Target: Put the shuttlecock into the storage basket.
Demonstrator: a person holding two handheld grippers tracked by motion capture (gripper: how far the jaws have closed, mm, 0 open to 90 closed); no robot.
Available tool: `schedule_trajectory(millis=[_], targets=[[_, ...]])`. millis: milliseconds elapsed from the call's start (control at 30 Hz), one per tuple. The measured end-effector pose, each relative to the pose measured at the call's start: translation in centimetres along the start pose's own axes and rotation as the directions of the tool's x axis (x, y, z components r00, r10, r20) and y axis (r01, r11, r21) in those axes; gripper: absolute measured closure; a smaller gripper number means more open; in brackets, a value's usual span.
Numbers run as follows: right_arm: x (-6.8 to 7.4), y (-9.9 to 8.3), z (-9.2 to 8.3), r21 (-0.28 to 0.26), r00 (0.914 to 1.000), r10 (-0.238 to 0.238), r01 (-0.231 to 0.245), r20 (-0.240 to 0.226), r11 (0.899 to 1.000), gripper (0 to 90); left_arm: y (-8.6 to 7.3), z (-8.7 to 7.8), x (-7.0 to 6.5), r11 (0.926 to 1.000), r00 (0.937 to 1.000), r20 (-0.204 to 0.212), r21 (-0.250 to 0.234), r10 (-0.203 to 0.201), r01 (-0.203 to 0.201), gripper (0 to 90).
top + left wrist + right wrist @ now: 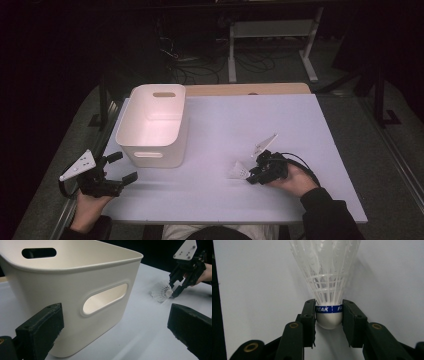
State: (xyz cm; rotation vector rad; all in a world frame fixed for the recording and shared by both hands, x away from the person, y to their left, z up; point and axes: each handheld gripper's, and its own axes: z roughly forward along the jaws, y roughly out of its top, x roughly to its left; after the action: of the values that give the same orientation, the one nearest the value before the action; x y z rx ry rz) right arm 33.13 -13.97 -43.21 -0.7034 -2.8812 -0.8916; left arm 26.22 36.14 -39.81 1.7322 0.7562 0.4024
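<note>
— Two grippers on the bench (pixel 320 150); what's at the left?

— Left gripper (pixel 120 170), its fingers (pixel 40 327) spread wide with nothing between them, just beside the white bin (pixel 152 125) with slotted handles.

— And the shuttlecock (pixel 328 285)?

— Right of the bin, lying on the pale bench top near the front edge. White rounded cork base, blue band reading "PEAK", a white ribbed plastic skirt flaring away from the right gripper (pixel 329 315).

— Is it held?

— Yes. The right gripper's fingers (pixel 308 320) are clamped on either side of the base at the blue band.
</note>
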Motion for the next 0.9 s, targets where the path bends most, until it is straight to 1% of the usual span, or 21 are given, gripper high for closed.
schedule_trajectory(millis=[100, 400, 767, 900], targets=[[0.0, 0.1, -0.2, -0.01, 1.0, 0.001, -0.001, -0.007, 1.0, 63.8, 0.0, 0.0, 0.0, 1.0, 1.0, 0.0, 0.0, 0.0, 0.0, 0.4], [0.2, 0.5, -1.1, -0.025, 1.0, -0.005, 0.005, -0.002, 1.0, 64.0, 0.0, 0.0, 0.0, 1.0, 1.0, 0.0, 0.001, -0.001, 0.001, 0.4], [0.3, 1.6, -2.4, -0.023, 0.9998, -0.015, 0.015, 0.017, 1.0, 63.9, 0.0, 0.0, 0.0, 1.0, 1.0, 0.0, 0.002, -0.001, 0.001, 0.4], [0.5, 2.0, -2.8, -0.017, 0.9992, -0.031, 0.032, 0.023, 0.999, 63.9, 0.0, 0.0, 0.0, 1.0, 1.0, 0.001, 0.002, -0.001, 0.001, 0.3]])
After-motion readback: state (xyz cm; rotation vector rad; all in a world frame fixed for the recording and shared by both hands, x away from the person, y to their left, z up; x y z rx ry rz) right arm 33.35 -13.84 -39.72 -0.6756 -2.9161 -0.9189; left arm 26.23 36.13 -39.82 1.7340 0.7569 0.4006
